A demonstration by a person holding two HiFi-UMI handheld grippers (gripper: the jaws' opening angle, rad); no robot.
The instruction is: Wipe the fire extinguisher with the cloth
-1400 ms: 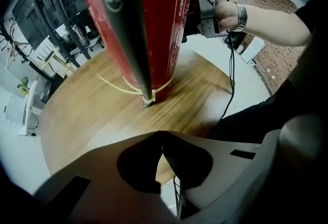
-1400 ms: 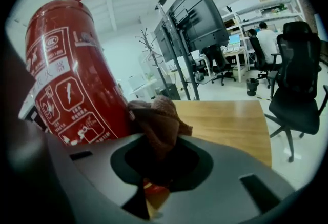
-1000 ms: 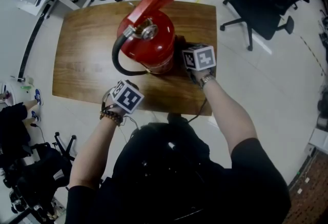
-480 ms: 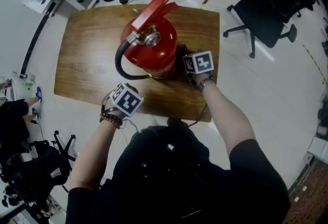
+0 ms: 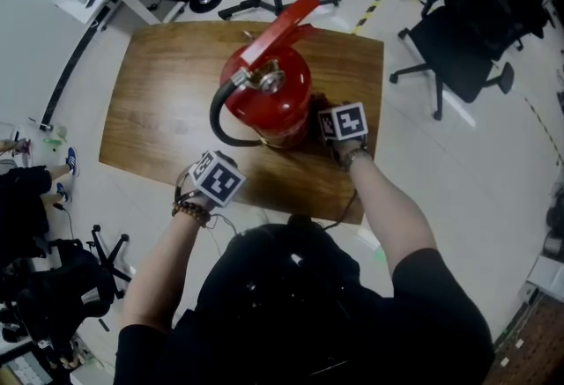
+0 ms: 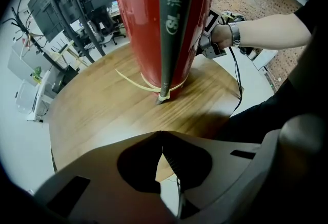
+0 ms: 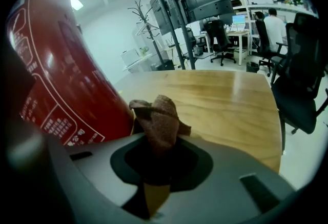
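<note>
- The tall red metal fire extinguisher (image 5: 269, 97) stands upright on the brown wooden tabletop (image 5: 159, 110). It sits right of the middle, nearer the right edge than the left.
- Its black rubber hose (image 5: 220, 123) loops out on the left side. In the left gripper view the hose runs down the cylinder, tied near the base by a pale plastic strap (image 6: 133, 80).
- The right claw (image 7: 154, 166) is clamped on a bunched brown fabric cloth (image 7: 160, 115), and a wad of it sticks out past the jaw tips.
- That wad sits just beside the lower right flank of the cylinder, low near the tabletop. Whether it actually presses on the red wall I cannot tell.
- Change: over the last second the right claw's marker cube (image 5: 344, 122) has sunk along the extinguisher's right side, from about shoulder height toward the base. The grip on the cloth looks the same.
- This reads to me as a downward wiping stroke nearing its lower end. The right flank is probably being covered, while the front, left and top remain to be done.
- The left claw (image 6: 162, 141) has its jaws together with nothing between them. It points steeply down over the near edge of the tabletop, left of the extinguisher, and has barely shifted.
- The left claw is well apart from the cylinder and is not bracing it, so a hard sideways wipe could rock the extinguisher.
</note>
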